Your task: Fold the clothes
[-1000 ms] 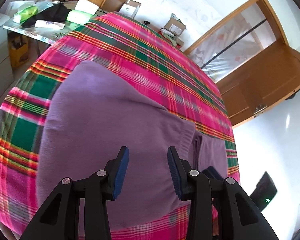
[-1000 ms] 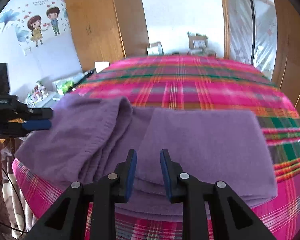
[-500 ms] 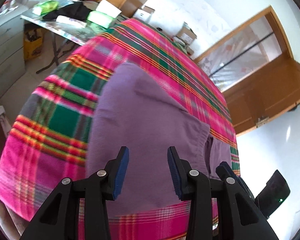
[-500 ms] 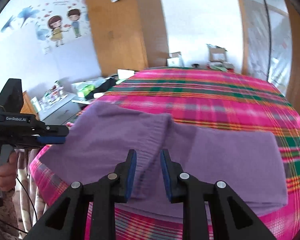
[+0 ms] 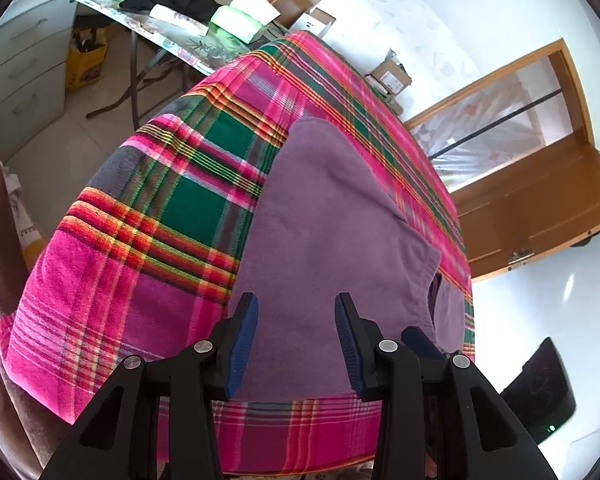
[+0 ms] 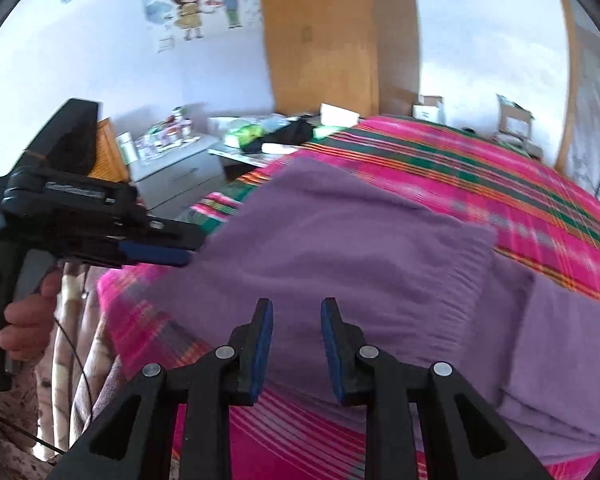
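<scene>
Purple garment lies part-folded ahead of both my tongs, long axis probably crosswise. Left gripper and right gripper stand apart, empty; my left sits nearer its free end.

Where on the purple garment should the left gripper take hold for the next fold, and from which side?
Probably the near-left corner of the purple garment, approached from the bed's near edge. That corner lies flat as a free edge on the plaid blanket just ahead of the open left gripper, while the ribbed hem to the right is already doubled over another layer. The right gripper is also open and empty.
</scene>
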`<state>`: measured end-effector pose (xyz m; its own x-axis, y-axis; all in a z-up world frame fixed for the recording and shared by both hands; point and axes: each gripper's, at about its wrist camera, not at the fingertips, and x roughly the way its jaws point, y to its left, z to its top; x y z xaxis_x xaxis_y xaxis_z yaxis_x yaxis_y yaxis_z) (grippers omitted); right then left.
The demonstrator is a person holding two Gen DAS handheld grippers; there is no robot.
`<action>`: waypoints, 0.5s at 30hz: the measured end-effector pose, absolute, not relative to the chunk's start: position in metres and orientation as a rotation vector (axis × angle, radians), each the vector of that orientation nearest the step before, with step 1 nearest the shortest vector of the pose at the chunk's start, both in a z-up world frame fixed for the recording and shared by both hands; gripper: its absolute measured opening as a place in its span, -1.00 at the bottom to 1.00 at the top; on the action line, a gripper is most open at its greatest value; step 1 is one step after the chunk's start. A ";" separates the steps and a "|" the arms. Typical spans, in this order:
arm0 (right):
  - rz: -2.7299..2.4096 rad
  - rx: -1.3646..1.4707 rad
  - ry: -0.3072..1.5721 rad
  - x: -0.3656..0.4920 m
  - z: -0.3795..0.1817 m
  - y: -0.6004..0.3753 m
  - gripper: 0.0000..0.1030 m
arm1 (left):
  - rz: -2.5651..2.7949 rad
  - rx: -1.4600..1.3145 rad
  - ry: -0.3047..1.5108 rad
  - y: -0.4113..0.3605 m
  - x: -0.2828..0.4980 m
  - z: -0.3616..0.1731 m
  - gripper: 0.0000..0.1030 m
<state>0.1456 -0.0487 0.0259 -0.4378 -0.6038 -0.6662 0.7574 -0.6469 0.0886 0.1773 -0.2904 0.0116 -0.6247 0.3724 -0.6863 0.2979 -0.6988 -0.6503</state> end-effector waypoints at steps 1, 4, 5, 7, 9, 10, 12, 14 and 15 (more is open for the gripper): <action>-2.099 0.854 0.291 0.147 0.026 -0.056 -0.51 | 2.517 -1.335 -1.213 -0.292 0.178 0.011 -0.19; -2.040 0.852 0.311 0.148 0.023 -0.076 -0.51 | 2.512 -1.328 -1.217 -0.293 0.178 0.010 -0.19; -2.017 0.866 0.318 0.149 0.019 -0.085 -0.51 | 2.512 -1.328 -1.213 -0.293 0.178 0.010 -0.19; -1.984 0.888 0.335 0.150 0.012 -0.098 -0.51 | 2.496 -1.332 -1.228 -0.295 0.178 0.006 -0.19; -1.962 0.907 0.359 0.153 0.005 -0.108 -0.51 | 2.483 -1.335 -1.244 -0.297 0.177 0.003 -0.19; -1.962 0.905 0.370 0.154 0.003 -0.111 -0.51 | 2.479 -1.332 -1.243 -0.298 0.177 0.002 -0.19; -1.962 0.886 0.378 0.158 0.001 -0.115 -0.46 | 2.472 -1.328 -1.243 -0.300 0.176 0.001 -0.19; -1.953 0.886 0.379 0.159 0.000 -0.119 -0.46 | 2.467 -1.326 -1.245 -0.302 0.176 0.001 -0.19; -1.954 0.886 0.381 0.159 -0.001 -0.121 -0.45 | 2.465 -1.326 -1.246 -0.303 0.176 0.000 -0.19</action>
